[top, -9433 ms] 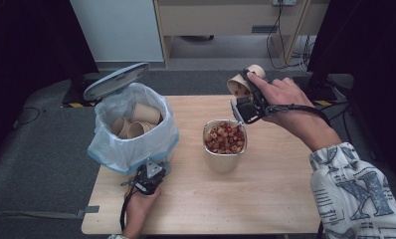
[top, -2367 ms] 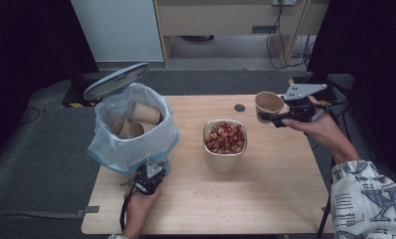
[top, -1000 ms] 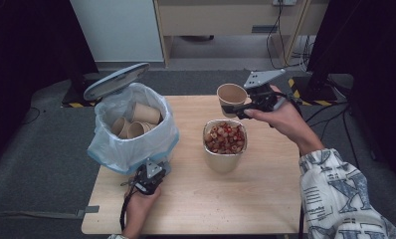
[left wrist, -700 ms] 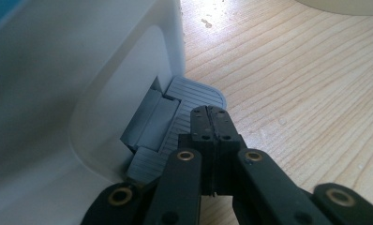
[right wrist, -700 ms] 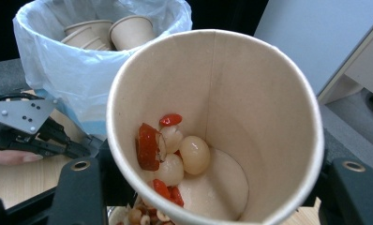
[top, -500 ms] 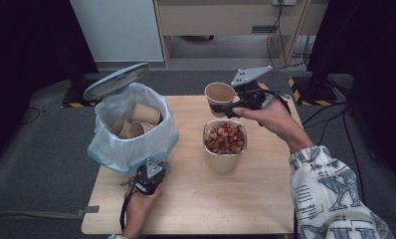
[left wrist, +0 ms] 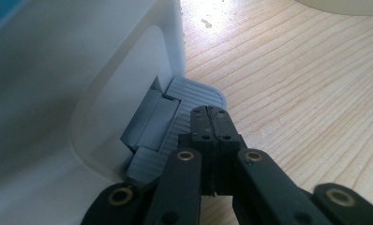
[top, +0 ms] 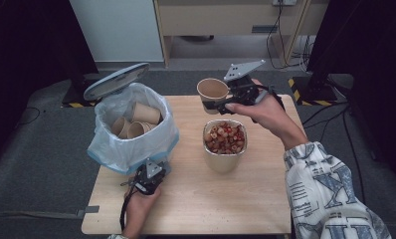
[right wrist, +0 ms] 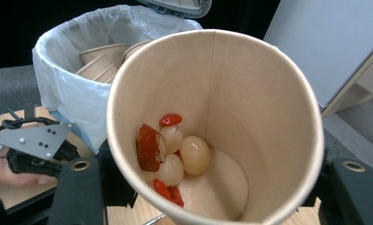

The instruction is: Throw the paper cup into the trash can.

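My right gripper [top: 220, 102] is shut on a brown paper cup [top: 212, 91], held tilted in the air behind the food bowl [top: 225, 145]. In the right gripper view the cup [right wrist: 269, 93] holds a few red and white food pieces [right wrist: 173, 154], with a black jaw on each side of it. A pedal bin [top: 131, 132] with a white bag liner stands at the table's left, lid [top: 115, 80] raised, with several empty paper cups [top: 136, 122] inside. My left gripper [top: 148, 179] is shut, and its tips [left wrist: 212, 112] rest on the bin's grey pedal [left wrist: 189, 96].
The bowl of red and white food stands mid-table between the cup and the person's side. The wooden table [top: 201, 199] has bare room in front and at the right. Grey floor mats, a cabinet and cables lie behind the table.
My right gripper has carried the cup leftward and slightly up, from right of the bowl to behind it, closer to the bin. The left gripper has stayed on the pedal.
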The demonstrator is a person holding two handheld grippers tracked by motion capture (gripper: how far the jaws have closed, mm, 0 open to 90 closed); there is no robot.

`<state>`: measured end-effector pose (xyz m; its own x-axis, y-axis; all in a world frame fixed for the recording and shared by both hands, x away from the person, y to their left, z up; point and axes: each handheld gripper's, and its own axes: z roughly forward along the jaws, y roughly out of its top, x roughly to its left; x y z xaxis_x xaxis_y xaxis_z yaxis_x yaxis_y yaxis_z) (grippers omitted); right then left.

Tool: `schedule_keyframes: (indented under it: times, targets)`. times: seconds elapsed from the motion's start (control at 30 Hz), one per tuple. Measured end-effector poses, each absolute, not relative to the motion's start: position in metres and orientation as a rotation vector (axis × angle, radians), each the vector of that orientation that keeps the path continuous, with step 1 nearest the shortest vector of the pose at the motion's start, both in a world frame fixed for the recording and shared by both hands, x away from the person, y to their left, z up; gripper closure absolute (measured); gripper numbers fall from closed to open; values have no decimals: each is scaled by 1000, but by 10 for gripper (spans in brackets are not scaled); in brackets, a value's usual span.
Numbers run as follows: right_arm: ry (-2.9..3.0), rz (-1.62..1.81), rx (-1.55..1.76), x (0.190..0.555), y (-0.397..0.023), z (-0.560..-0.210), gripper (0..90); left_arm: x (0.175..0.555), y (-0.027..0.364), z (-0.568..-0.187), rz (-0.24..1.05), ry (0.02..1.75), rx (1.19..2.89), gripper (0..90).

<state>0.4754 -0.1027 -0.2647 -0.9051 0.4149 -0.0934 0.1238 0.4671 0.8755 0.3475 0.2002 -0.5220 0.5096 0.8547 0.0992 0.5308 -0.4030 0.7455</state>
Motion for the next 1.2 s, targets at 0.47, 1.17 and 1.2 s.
schedule_keyframes:
  times: [0.47, 1.17, 1.2]
  targets:
    - [2435, 1444, 442, 475, -76, -255, 350, 347, 200, -522, 632, 1127, 2092, 891]
    - [2471, 1496, 443, 475, -13, -253, 346, 347, 200, -522, 633, 1128, 2089, 891]
    - [2475, 1494, 442, 476, -10, -254, 346, 347, 200, -522, 632, 1129, 2089, 891]
